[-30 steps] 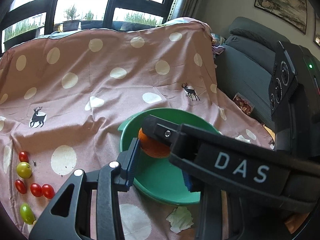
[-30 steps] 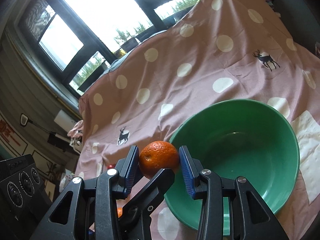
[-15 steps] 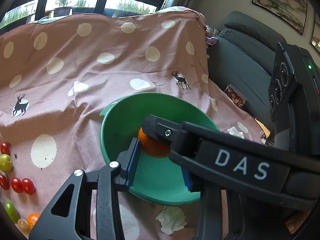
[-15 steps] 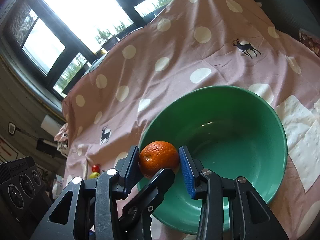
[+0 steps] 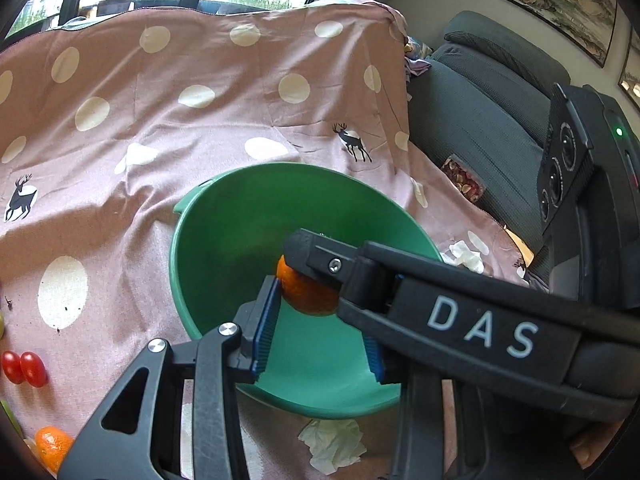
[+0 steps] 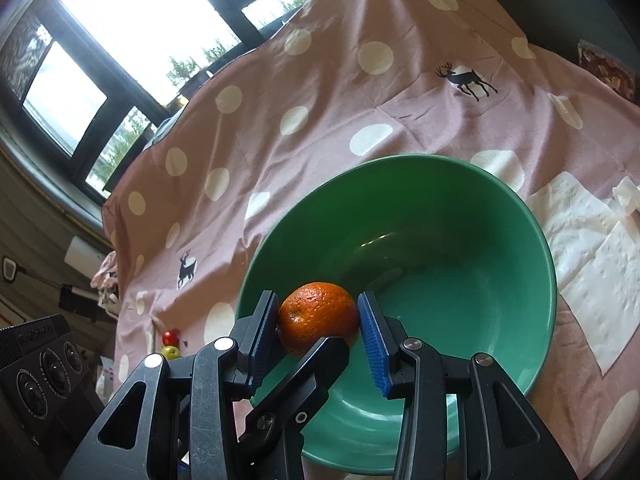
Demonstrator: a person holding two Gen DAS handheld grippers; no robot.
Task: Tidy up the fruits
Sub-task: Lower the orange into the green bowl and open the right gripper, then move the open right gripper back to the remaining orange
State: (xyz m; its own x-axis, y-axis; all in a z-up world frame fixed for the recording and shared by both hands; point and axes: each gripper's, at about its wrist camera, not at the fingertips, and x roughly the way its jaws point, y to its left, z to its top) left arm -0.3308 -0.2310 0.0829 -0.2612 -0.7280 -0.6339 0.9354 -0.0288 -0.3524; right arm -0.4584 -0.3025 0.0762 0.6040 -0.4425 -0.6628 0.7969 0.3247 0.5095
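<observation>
Black plastic grippers [image 6: 318, 322] with ribbed blue pads [image 6: 372, 340], silver screws [image 6: 224, 345], white "DAS" lettering [image 5: 480, 326].

Orange [image 6: 318, 314] between right tool [image 6: 318, 330] pads, above green bowl [image 6: 500, 216].

Bowl [image 5: 208, 248] on cloth [image 5: 200, 120]; tomatoes [image 5: 24, 367] left.

Right hand-held gripper [image 6: 318, 330]: angled downward, blue pads closed against both sides of a tangerine [image 6: 318, 316]. Left hand-held gripper [image 5: 318, 326]: angled downward, crossed by the right unit's finger; whether its pads press anything cannot be determined.
</observation>
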